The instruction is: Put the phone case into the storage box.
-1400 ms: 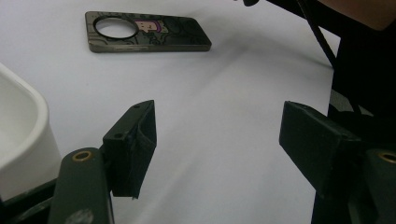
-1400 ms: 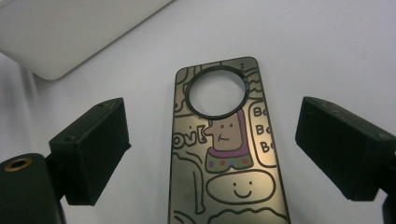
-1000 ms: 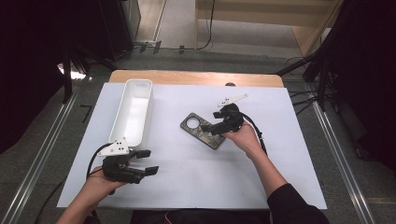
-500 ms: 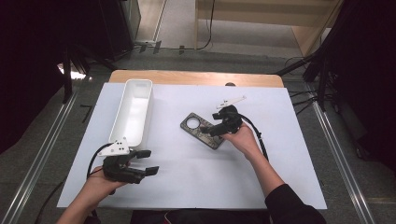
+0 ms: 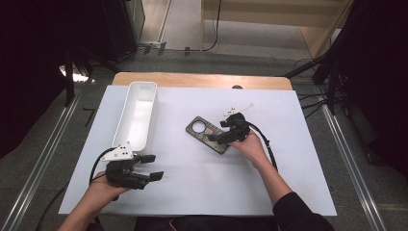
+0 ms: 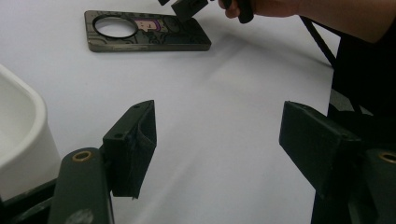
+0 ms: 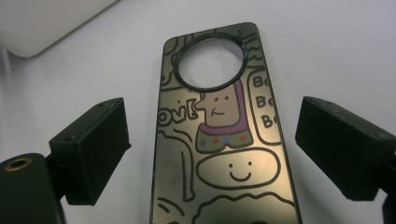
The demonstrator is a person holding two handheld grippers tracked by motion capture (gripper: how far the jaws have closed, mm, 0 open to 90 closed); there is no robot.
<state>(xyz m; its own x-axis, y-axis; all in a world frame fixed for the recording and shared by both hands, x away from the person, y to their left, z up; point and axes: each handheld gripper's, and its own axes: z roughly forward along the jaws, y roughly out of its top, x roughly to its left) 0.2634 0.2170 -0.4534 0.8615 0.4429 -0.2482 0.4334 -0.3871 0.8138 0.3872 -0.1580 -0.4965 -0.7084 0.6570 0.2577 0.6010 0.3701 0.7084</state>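
Since a second ago, our right claw [image 5: 217,138] has crept over the phone case [image 7: 224,154] at frame centre, released, straddling it; left claw [image 5: 146,167] idles released.

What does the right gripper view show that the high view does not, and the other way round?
Right gripper view: the drawings on the plate, namely a cartoon figure, a smiley and lettering, with the open jaws either side.
High view: the left gripper open near the table's front edge, both hands, the whole white tray, and the floor beyond.
Both: the plate with its round hole, lying flat on the white table, the right gripper over it, and some of the tray.
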